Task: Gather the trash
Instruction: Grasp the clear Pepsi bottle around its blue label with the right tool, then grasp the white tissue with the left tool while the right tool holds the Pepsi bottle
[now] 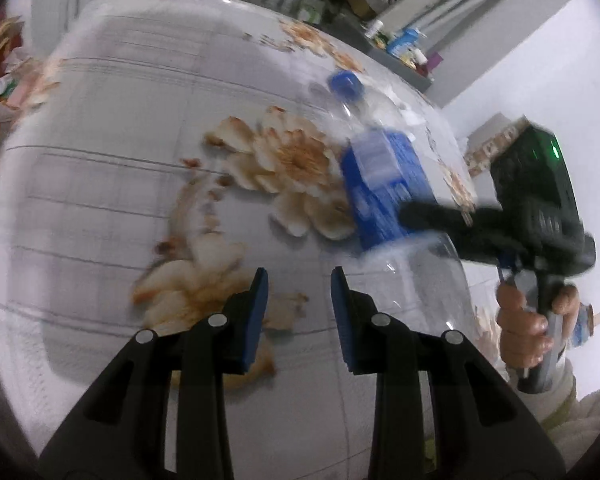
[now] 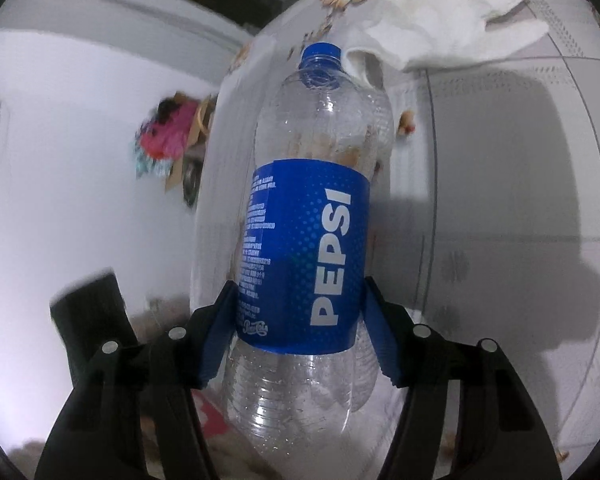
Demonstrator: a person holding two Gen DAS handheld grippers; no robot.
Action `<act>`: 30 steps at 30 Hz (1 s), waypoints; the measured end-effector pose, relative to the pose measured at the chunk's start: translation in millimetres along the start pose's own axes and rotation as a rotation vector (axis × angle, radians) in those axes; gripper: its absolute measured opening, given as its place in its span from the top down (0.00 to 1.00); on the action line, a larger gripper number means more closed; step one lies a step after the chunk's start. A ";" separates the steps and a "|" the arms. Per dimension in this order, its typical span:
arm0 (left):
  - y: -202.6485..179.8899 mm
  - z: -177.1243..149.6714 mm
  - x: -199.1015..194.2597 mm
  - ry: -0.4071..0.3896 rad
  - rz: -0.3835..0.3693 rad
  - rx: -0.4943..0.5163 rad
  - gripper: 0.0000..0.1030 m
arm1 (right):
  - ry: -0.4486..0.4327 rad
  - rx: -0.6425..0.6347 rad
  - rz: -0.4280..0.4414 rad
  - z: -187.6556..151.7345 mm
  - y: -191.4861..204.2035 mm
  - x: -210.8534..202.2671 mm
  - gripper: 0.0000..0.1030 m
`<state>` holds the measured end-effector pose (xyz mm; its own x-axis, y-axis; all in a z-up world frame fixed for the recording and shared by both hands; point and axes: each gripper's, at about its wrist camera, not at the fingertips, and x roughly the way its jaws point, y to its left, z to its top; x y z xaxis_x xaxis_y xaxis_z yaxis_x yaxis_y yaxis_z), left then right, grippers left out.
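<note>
An empty clear Pepsi bottle [image 2: 312,240] with a blue label and blue cap is held in my right gripper [image 2: 300,320], whose blue pads press its sides at the label's lower part. In the left wrist view the same bottle [image 1: 384,184] hangs over the table's right side, gripped by the right gripper [image 1: 424,216] held in a hand. My left gripper [image 1: 298,280] is open and empty, above the floral tablecloth [image 1: 140,140]. A crumpled white tissue [image 2: 452,20] lies on the table beyond the bottle's cap; it also shows blurred in the left wrist view [image 1: 400,108].
The table edge [image 2: 216,140] runs just left of the bottle. A bag with pink and red contents [image 2: 168,136] sits on the floor below. A red bag [image 1: 0,80] stands at the far left. A shelf with small bottles and boxes [image 1: 404,44] is behind the table.
</note>
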<state>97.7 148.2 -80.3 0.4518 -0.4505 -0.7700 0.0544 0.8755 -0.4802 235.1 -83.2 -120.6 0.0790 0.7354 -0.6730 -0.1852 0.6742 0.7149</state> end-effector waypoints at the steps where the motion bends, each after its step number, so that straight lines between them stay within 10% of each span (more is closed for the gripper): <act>1: 3.3 1.6 -3.8 -0.010 0.011 -0.007 0.70 | 0.015 -0.016 -0.001 -3.7 0.7 -0.6 0.42; 11: -27.0 56.6 14.1 -0.062 0.016 0.065 0.52 | 0.027 -0.006 -0.027 -63.5 -27.3 -46.2 0.42; 24: -76.1 158.0 122.6 -0.039 0.087 0.108 0.43 | -0.307 0.253 -0.176 -92.0 -103.4 -142.2 0.42; 30: -83.9 169.1 145.2 -0.037 0.129 0.130 0.78 | -0.349 0.229 -0.228 -72.6 -97.0 -134.4 0.42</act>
<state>309.3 38.9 -80.8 0.4951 -0.3281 -0.8045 0.1073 0.9419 -0.3182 171.4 -252.4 -113.2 0.4245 0.5194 -0.7416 0.0924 0.7900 0.6062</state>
